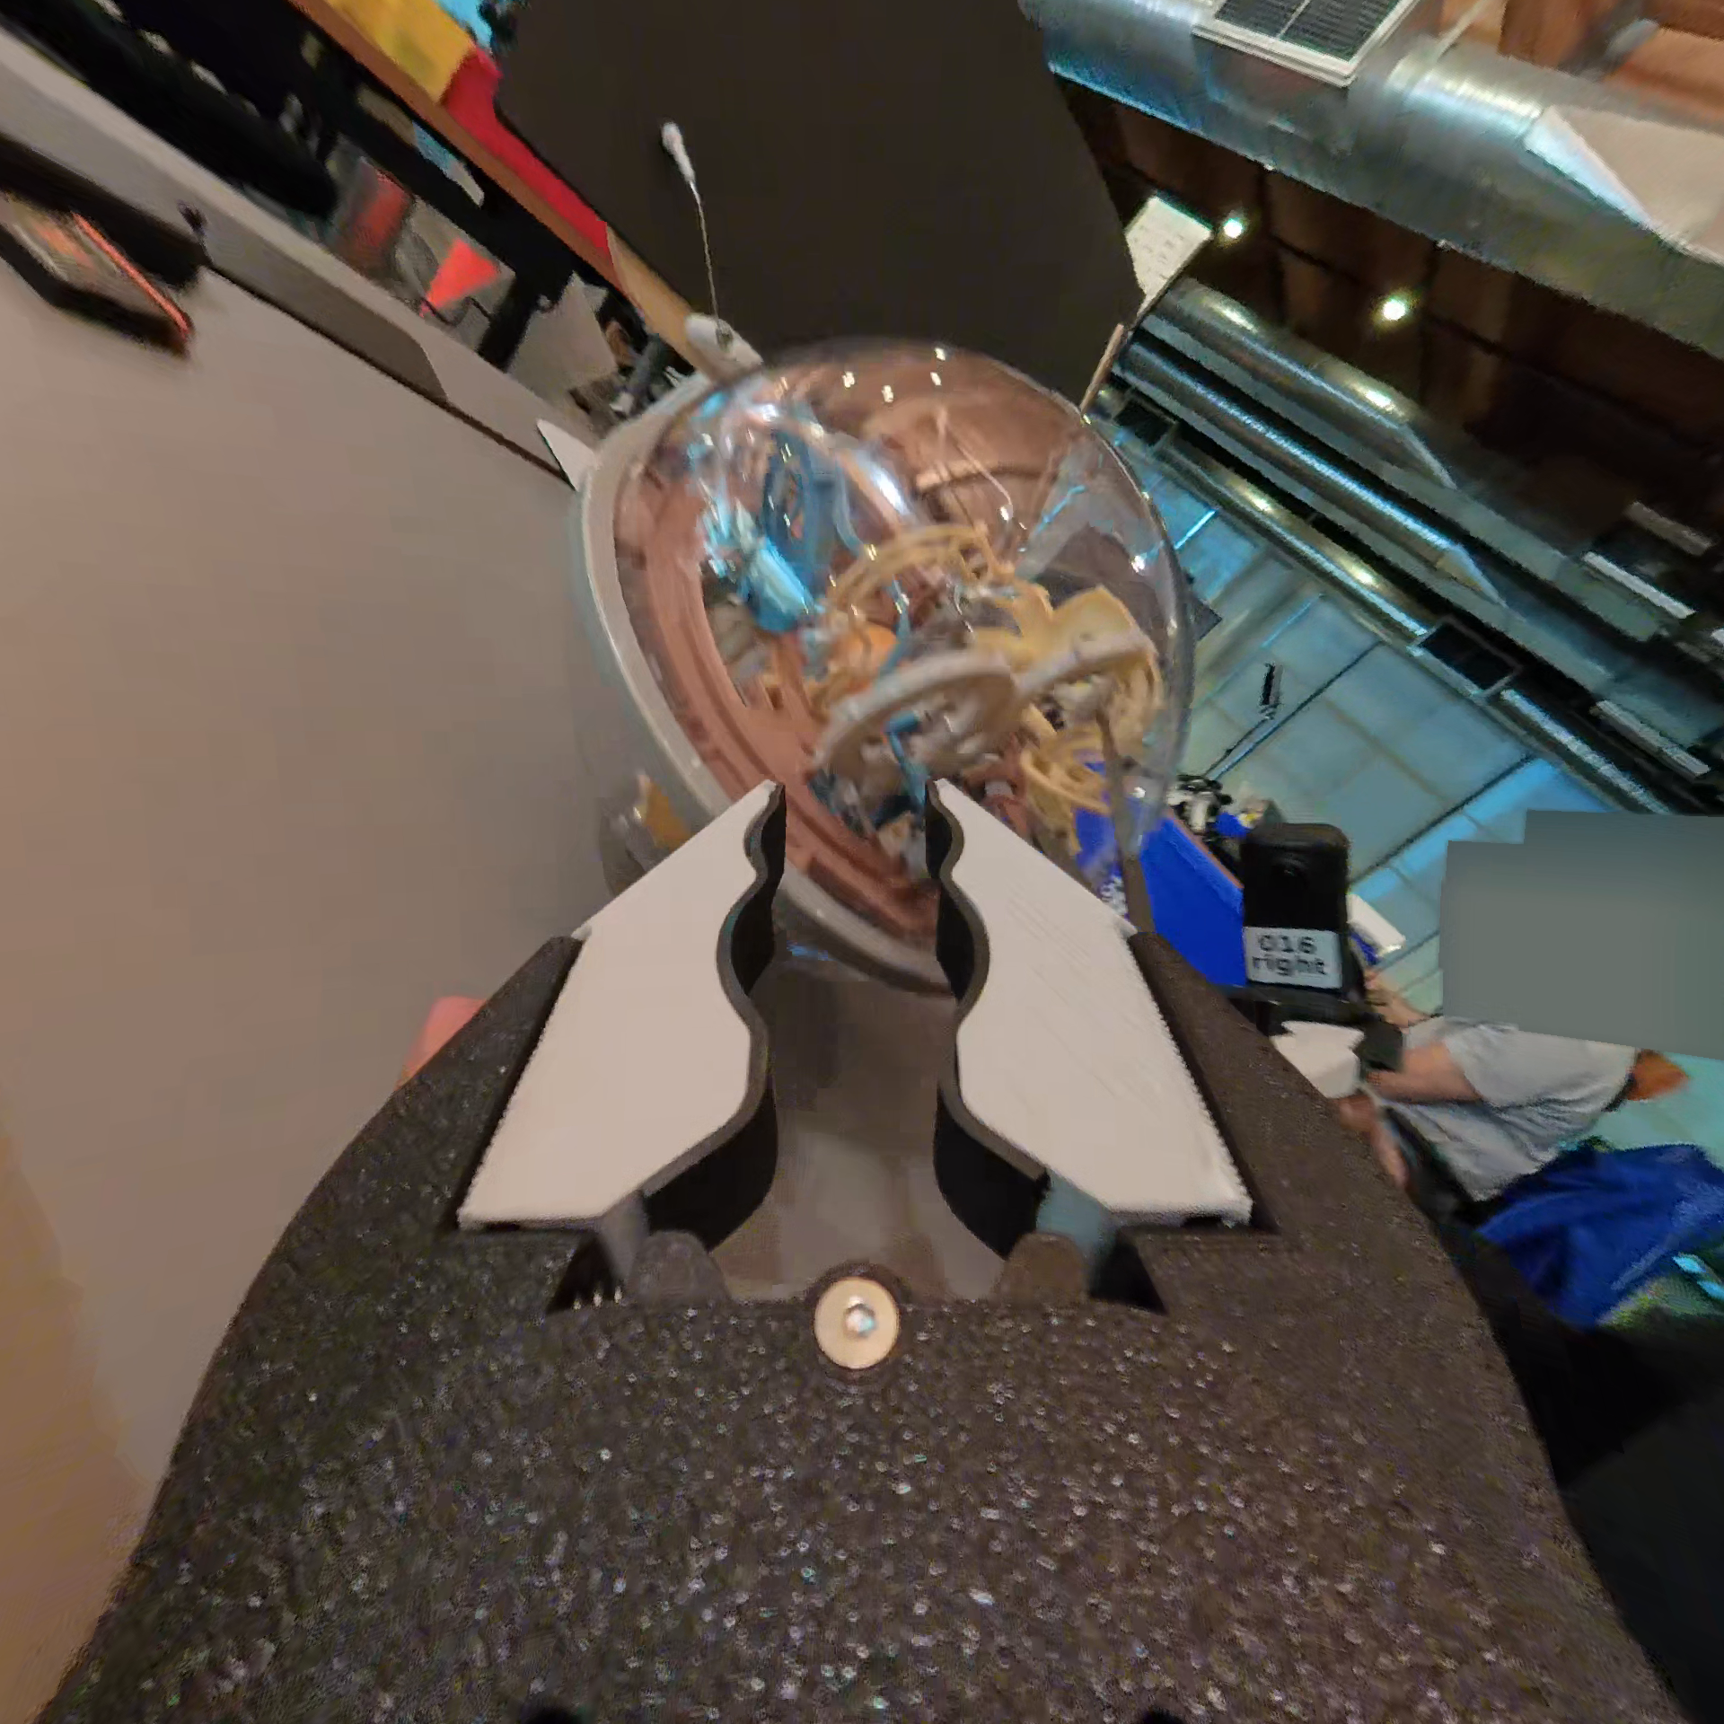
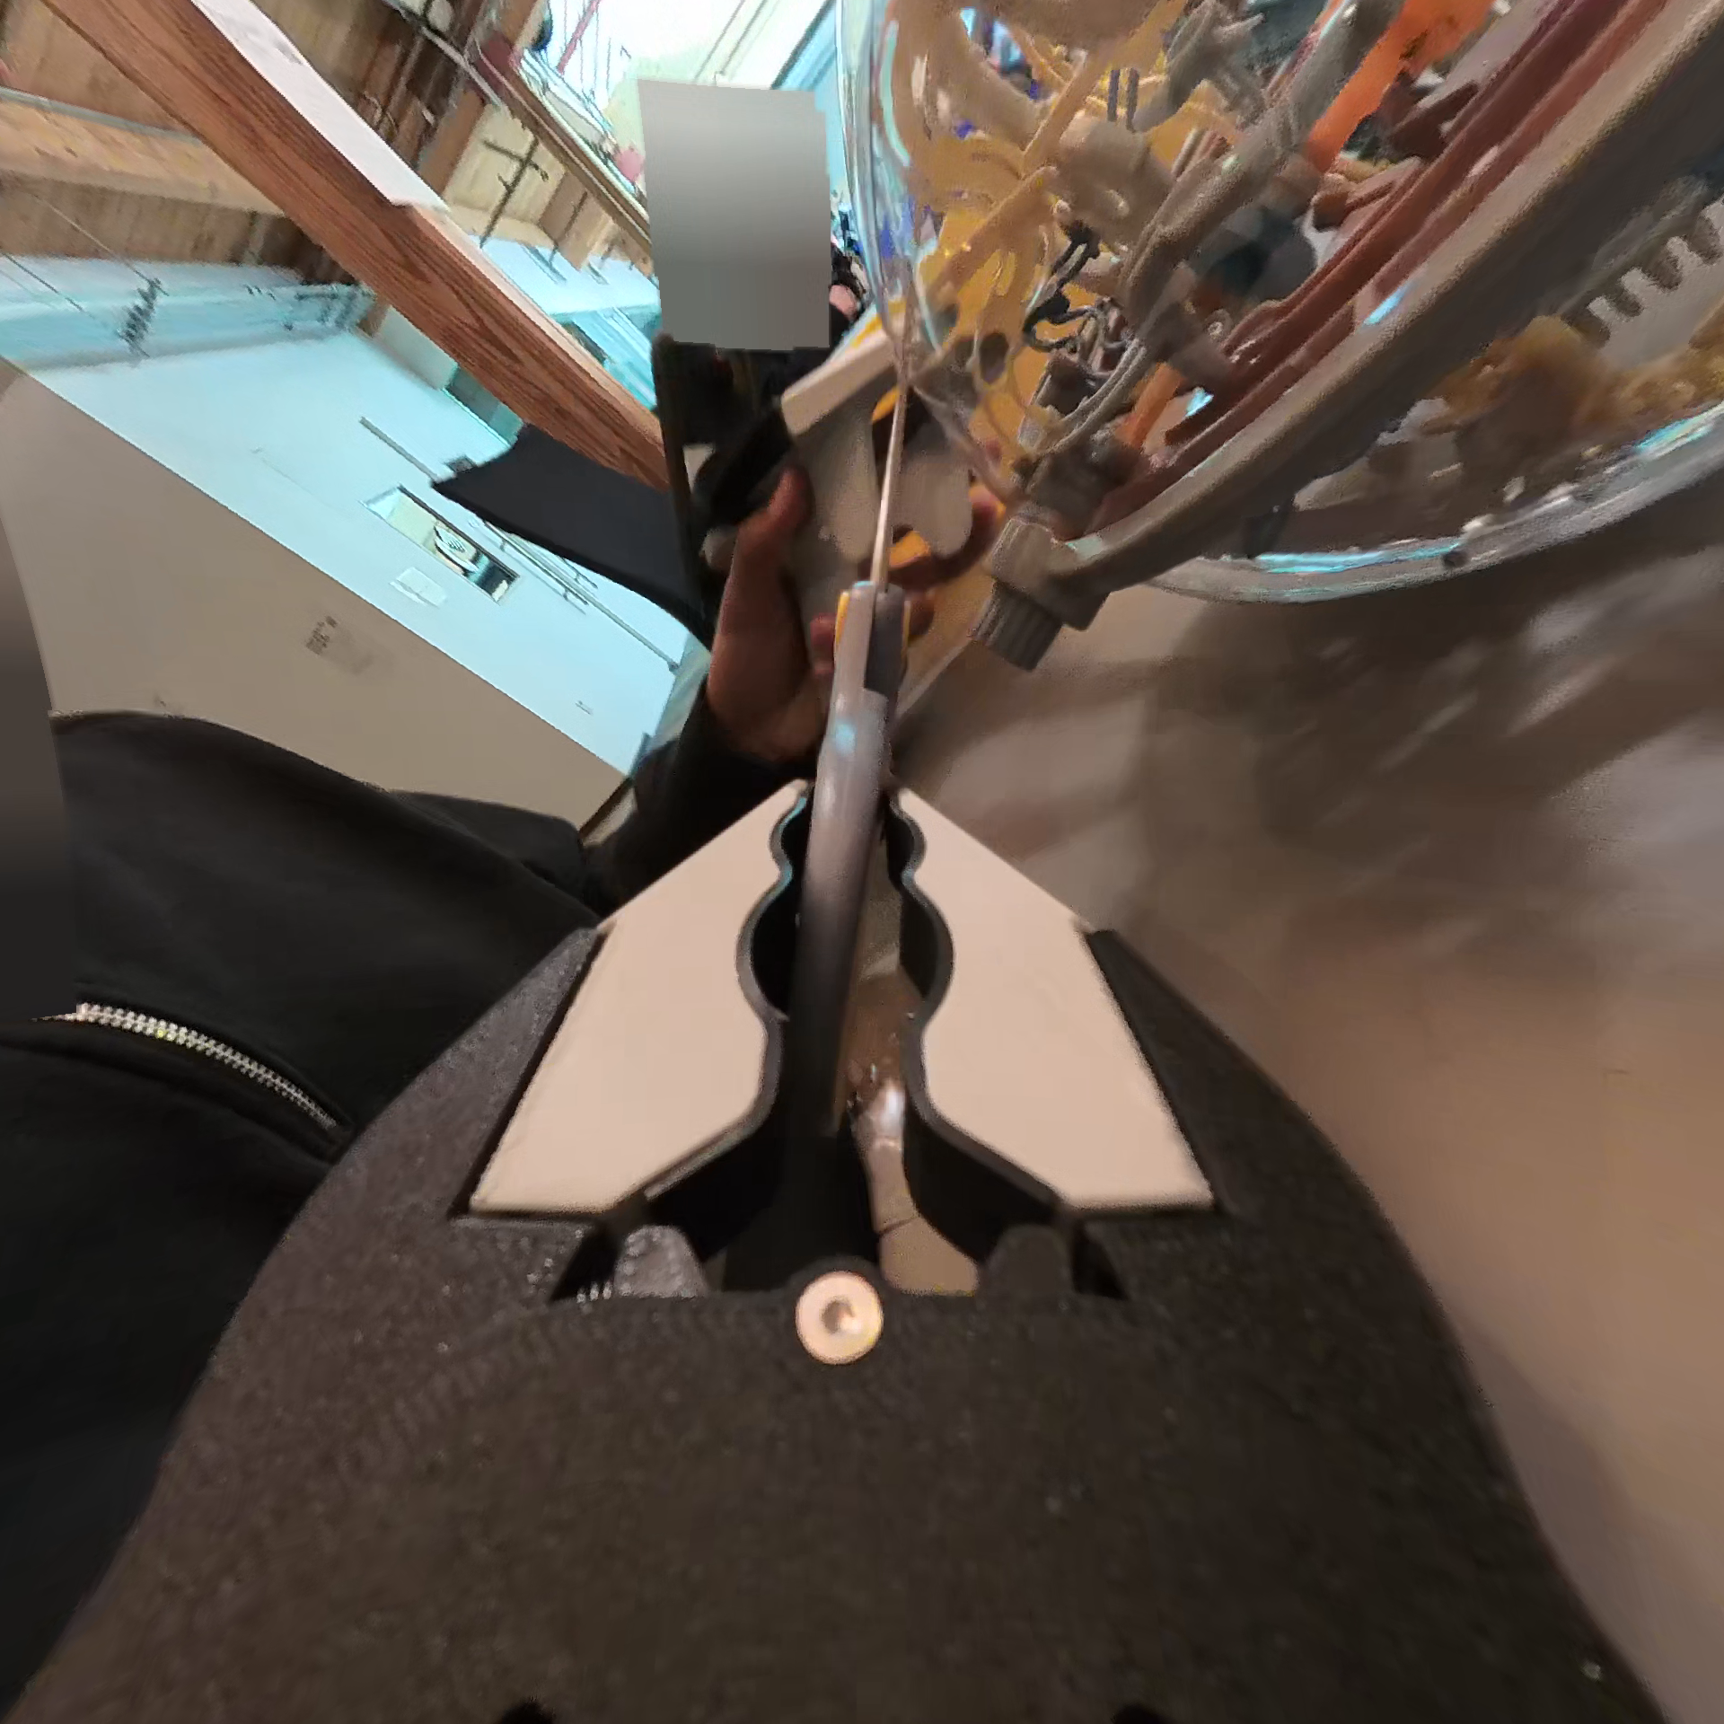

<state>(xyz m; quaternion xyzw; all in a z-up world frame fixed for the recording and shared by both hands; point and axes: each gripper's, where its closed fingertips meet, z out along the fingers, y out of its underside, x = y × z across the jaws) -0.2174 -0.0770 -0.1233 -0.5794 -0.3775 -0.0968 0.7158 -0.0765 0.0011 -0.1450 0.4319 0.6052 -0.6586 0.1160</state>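
A clear plastic sphere with brown, blue and cream tracks inside and a grey ring around it fills the middle of the left wrist view. My left gripper is shut on the sphere's lower edge, which sits between its white fingers. In the right wrist view the sphere is at the upper right, above the table. My right gripper is shut on the grey handle of a thin metal rod that reaches up to the sphere. A hand holds the left gripper's body beyond it.
A grey table carries a black device with an orange edge at the far left. A black board stands behind the sphere. A thin rod with a grey tip sticks out of the sphere. A person in a grey shirt is at the right. One gripper's finger ends stand about 15 cm off the other's.
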